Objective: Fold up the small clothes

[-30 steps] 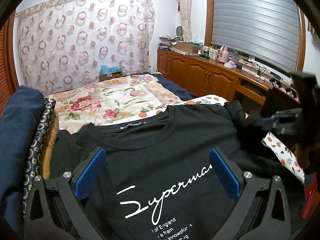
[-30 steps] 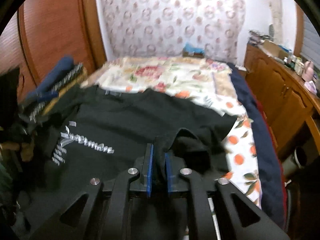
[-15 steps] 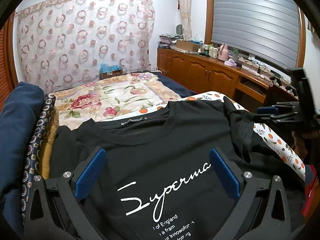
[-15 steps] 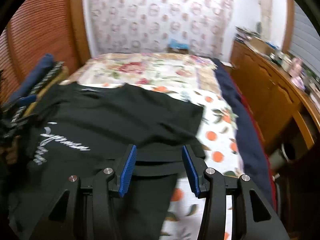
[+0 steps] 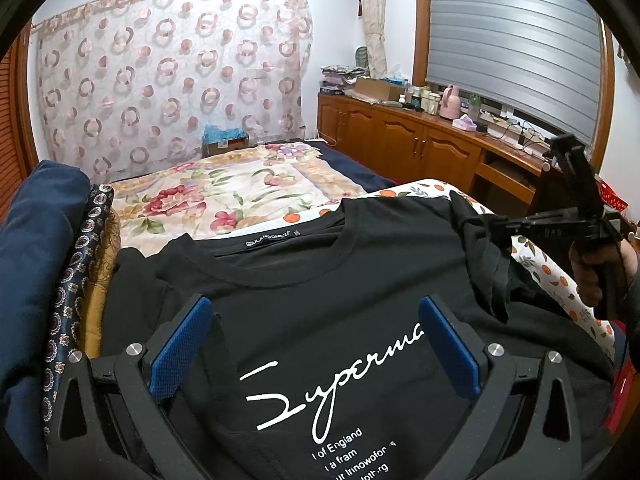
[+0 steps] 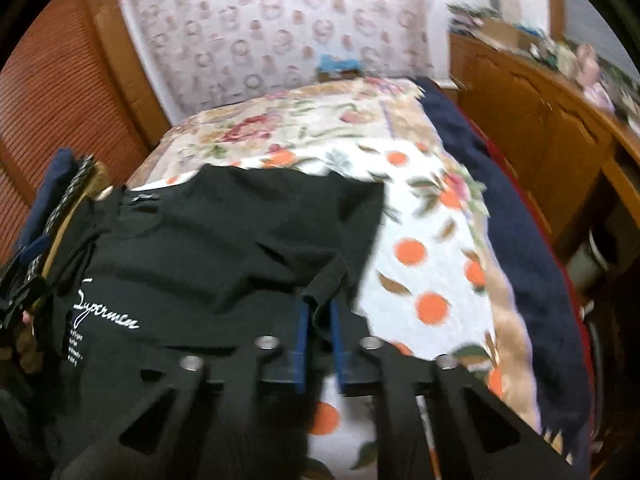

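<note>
So there's a black T-shirt [image 5: 320, 280] laid front-up across the near end of the bed [image 6: 440, 248], collar pointing toward the far end, with white script lettering [image 5: 332, 372] on the chest and a small label inside the neckline. It's sitting on an orange-print white sheet [image 6: 432, 240], and beyond that toward the head of the bed there's a floral quilt [image 5: 224, 196]. The left gripper [image 5: 316, 356] hangs just over the chest of the shirt with its blue pads [image 5: 180, 352] spread wide apart, nothing pinched between them, the print showing right through the gap. The right gripper [image 6: 320, 332] is over by the right edge of the bed and it's clamped tight on the shirt's right sleeve: you can see a fold of black fabric squeezed between the two blue pads, which are nearly touching. In the left wrist view that same gripper shows up on the right side, held by a person's hand [image 5: 592, 268], with the sleeve bunched up and lifted a bit off the sheet. The right wrist view is pretty blurry. Along the left edge of the bed there's a navy blanket [image 5: 36, 264] and a patterned dark cloth [image 5: 72, 280] rolled up beside the shirt. A wooden cabinet [image 5: 420, 144] runs along the right wall.
</note>
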Available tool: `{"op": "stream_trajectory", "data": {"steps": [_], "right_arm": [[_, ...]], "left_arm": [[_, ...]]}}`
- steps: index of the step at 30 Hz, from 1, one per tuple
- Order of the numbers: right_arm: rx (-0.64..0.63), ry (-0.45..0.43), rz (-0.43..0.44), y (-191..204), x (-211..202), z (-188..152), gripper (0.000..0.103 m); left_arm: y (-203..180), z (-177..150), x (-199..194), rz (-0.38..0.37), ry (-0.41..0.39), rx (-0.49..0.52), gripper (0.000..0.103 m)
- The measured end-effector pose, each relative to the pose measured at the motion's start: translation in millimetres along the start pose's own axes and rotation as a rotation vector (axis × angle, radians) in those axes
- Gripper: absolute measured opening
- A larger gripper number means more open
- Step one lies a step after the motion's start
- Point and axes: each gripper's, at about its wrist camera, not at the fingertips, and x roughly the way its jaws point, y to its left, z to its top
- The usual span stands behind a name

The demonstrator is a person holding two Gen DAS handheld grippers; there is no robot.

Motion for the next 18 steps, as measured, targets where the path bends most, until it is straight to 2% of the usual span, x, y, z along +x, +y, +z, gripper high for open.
{"op": "stream_trajectory", "data": {"steps": [5,12,13,15,16,18], "right_arm": [[-0.132,-0.051,0.045,40.2,-9.1,20.5,0.002],[-0.211,-0.069,0.154,80.3,6.6,59.4,0.002],[-0.232,-0.078,0.163,86.9,8.9,62.9,0.006],[-0.268,-0.086,0.15,93.6,14.0,65.0,0.027],[-0.265,-0.087,0.148,94.7,17.6,65.7,0.045],[-0.254,-0.09,0.145,94.1,19.1,63.0,0.049]], "left_arm": [[1.3,0.5,-1.5,0.01,-0.004,-0.004,0.103],[4.9,1.5,-4.2,0.014,-0.008,-0.016,0.103],[5.4,1.0,-4.6,0.015,-0.008,-0.015,0.103],[5.3,1.8,-4.4,0.018,-0.009,-0.013,0.103],[6.1,1.5,-4.8,0.021,-0.01,-0.012,0.103],[7.9,0.9,-5.5,0.025,-0.012,-0.014,0.103]]}}
